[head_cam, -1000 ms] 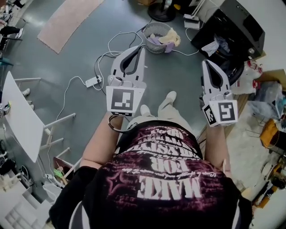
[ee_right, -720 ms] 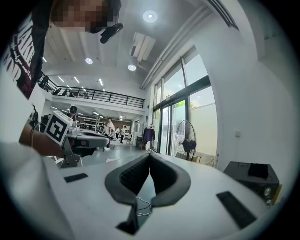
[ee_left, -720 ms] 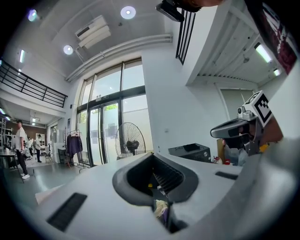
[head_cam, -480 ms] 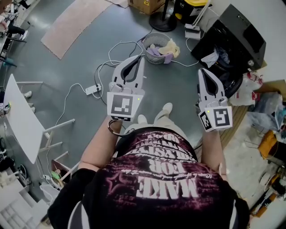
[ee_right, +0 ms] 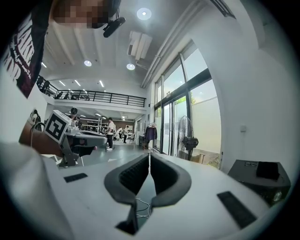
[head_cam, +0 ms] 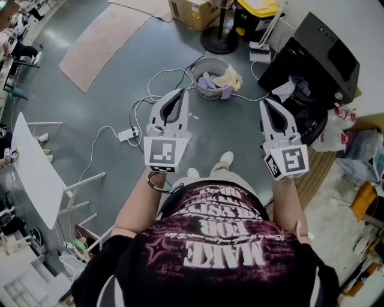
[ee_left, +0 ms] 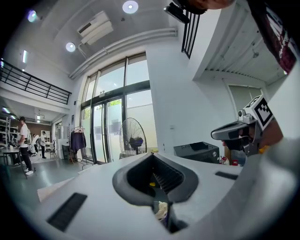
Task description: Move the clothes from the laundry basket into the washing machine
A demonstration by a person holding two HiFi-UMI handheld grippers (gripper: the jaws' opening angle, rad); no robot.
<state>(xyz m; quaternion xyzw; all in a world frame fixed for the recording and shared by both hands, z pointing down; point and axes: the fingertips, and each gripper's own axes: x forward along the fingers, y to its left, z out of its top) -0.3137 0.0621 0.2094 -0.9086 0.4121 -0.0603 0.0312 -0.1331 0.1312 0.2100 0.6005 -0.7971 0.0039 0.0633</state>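
Note:
A round mesh laundry basket [head_cam: 211, 65] stands on the grey floor ahead of me, holding purple and pale yellow clothes [head_cam: 227, 79]. Right of it is the black washing machine [head_cam: 312, 60], with some cloth [head_cam: 293, 87] showing at its open front. My left gripper [head_cam: 180, 92] is held level short of the basket, shut and empty. My right gripper [head_cam: 264, 102] is level beside the washer, jaws together with nothing between them. In the left gripper view the jaws [ee_left: 154, 154] meet, and the right gripper [ee_left: 234, 133] shows at the right. The right gripper view shows its own jaws [ee_right: 149, 155] shut.
White cables and a power strip [head_cam: 127, 134] lie on the floor left of the basket. A fan base [head_cam: 219, 39], a cardboard box [head_cam: 193, 11] and a rug [head_cam: 105, 39] lie beyond. A white table [head_cam: 33, 168] is at the left; plastic bags [head_cam: 336, 129] lie at the right.
The person and both grippers have moved forward toward the basket and washer. Both grippers stay shut and empty.

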